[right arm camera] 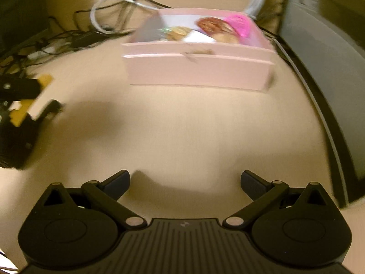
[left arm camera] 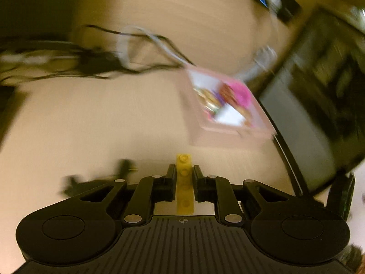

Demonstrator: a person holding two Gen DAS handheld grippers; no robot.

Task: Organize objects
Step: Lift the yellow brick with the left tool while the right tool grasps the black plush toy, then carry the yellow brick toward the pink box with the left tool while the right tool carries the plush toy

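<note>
My left gripper point(left arm camera: 184, 171) is clamped on a yellow studded strip point(left arm camera: 184, 178), a long flat plastic piece with round studs along its top face. Its long axis runs straight ahead between my fingers, the far end poking out past the fingertips toward the pink box point(left arm camera: 228, 105). My right gripper point(right arm camera: 185, 180) stands wide apart, holding nothing, above bare pale wooden table point(right arm camera: 182, 125).

Ahead of the right gripper sits the same pink box point(right arm camera: 200, 68), a rectangular, smooth-sided container with a stepped front wall; inside it lie blurred colourful items, one bright magenta point(right arm camera: 238, 24). In the right view my left gripper shows at the left edge with the yellow piece point(right arm camera: 29, 100). Beyond the box lies a tangle of black and grey cables point(right arm camera: 100, 25). A dark monitor point(left arm camera: 319, 96) stands just beside the box.
</note>
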